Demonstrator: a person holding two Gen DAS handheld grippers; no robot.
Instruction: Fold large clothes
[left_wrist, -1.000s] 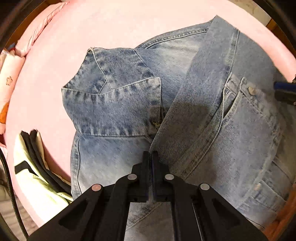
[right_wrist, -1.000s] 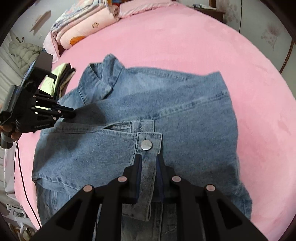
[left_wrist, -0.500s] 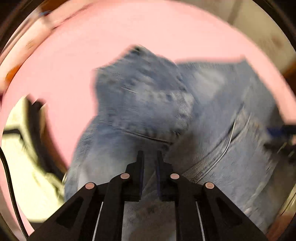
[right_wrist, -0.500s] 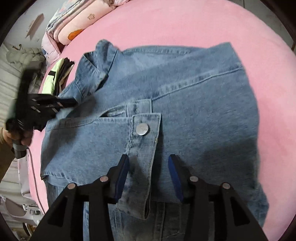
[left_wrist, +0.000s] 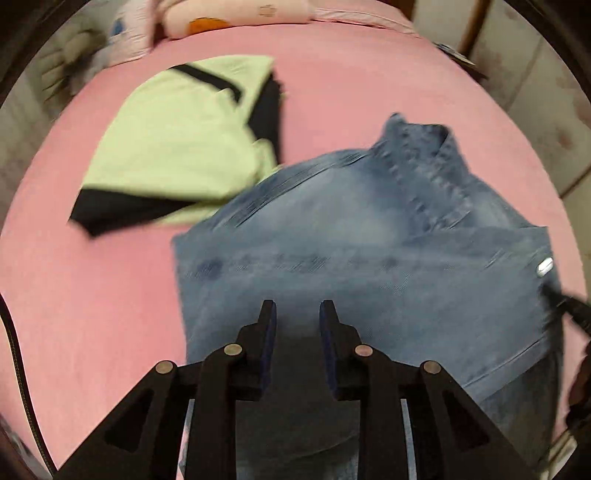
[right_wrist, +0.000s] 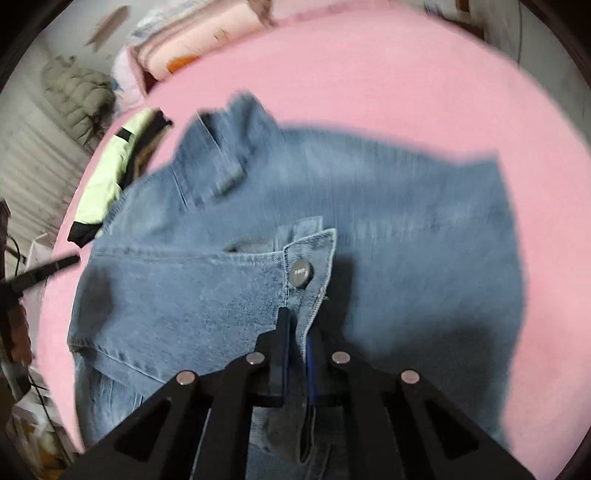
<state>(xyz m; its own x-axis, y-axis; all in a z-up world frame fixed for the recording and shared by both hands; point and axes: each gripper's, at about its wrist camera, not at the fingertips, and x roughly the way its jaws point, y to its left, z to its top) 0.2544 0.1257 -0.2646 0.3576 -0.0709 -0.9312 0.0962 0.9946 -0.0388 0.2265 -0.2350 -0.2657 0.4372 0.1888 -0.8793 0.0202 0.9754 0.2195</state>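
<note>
From my left gripper I see the denim jacket spread on the pink bed, a folded lime-and-black garment just beyond its left shoulder; my jaws have just been opening, a small gap, nothing between them, denim below the tips; my right gripper has just closed, pinching the buttoned cuff edge.

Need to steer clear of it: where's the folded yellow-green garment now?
Left wrist view: yellow-green garment lies upper left on the pink bed, beside the denim jacket collar.
</note>
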